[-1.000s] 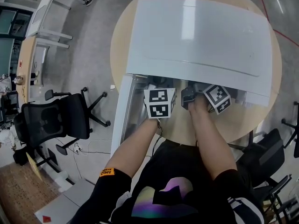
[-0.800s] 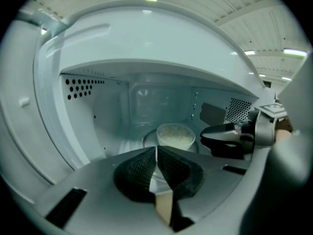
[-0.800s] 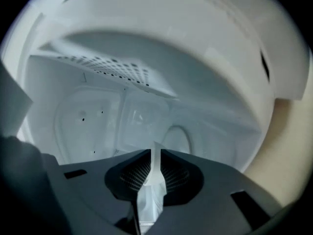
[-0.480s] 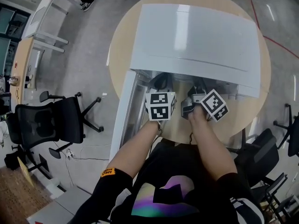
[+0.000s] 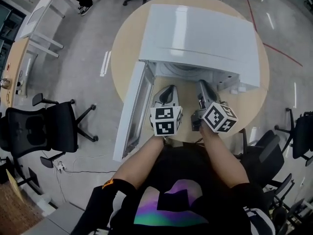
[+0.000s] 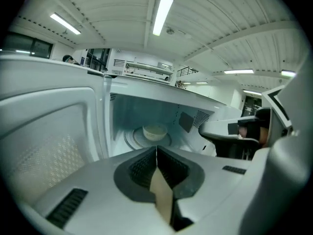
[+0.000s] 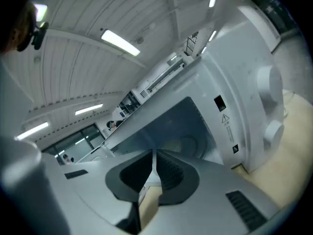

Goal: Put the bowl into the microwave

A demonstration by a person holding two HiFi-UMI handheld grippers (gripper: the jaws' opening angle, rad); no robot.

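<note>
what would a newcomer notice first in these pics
The big white microwave stands on the round wooden table, its door swung open to the left. Inside, a pale bowl sits on the turntable, and the left gripper and right gripper hover before the opening, both with jaws shut and empty.

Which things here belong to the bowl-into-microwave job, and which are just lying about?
Job: bowl, already inside; microwave; its open door; left tongs and right tongs, both shut, empty.
Lying about: black office chair; white desk.
</note>
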